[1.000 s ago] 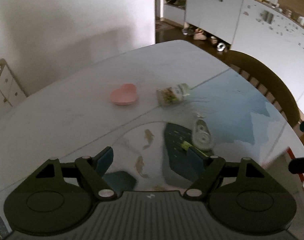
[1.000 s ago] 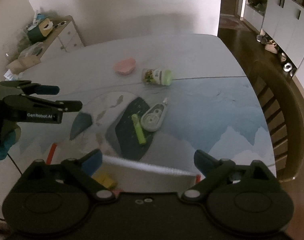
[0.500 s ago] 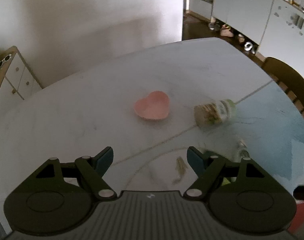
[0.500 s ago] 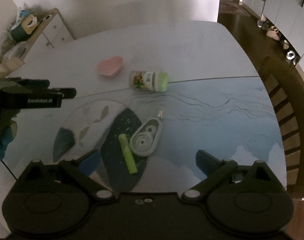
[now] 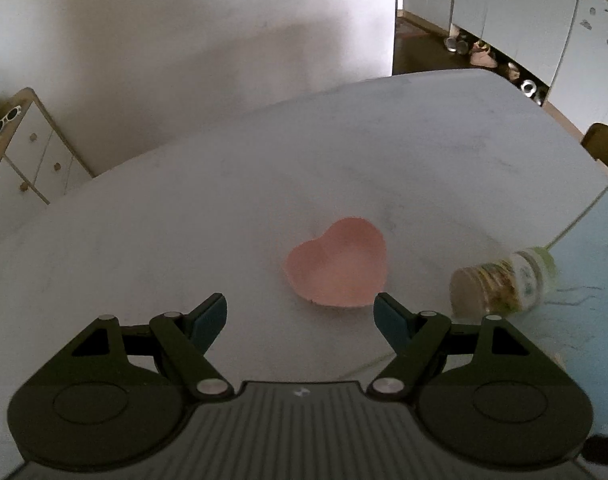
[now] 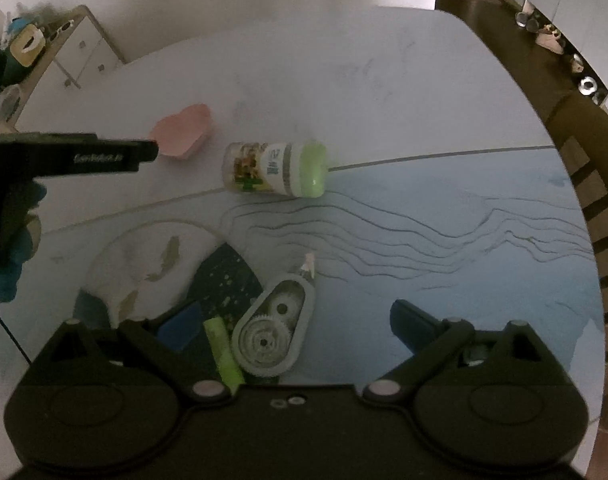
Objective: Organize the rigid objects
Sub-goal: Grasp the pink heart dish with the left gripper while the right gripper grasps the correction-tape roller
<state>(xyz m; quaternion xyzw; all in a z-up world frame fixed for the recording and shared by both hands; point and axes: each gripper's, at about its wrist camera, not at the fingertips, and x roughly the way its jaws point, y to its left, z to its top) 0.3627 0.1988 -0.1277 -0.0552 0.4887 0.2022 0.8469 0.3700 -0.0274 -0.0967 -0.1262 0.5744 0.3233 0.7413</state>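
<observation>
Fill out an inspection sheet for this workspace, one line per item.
Surface: table, pale at the far end, blue printed mat nearer.
Job's things: pink heart dish upright; jar lying on its side; correction tape and green marker lying side by side.
Clutter: nothing seen.
Grippers: left hand-held gripper open, empty, just short of the dish; right hand-held gripper open, empty, over the tape.
Cables: nothing seen.
Surroundings: white drawer unit, chair, cabinets.

One pink heart dish (image 5: 338,268), one jar (image 6: 277,169), one correction-tape dispenser (image 6: 273,330), one green highlighter (image 6: 223,350).
</observation>
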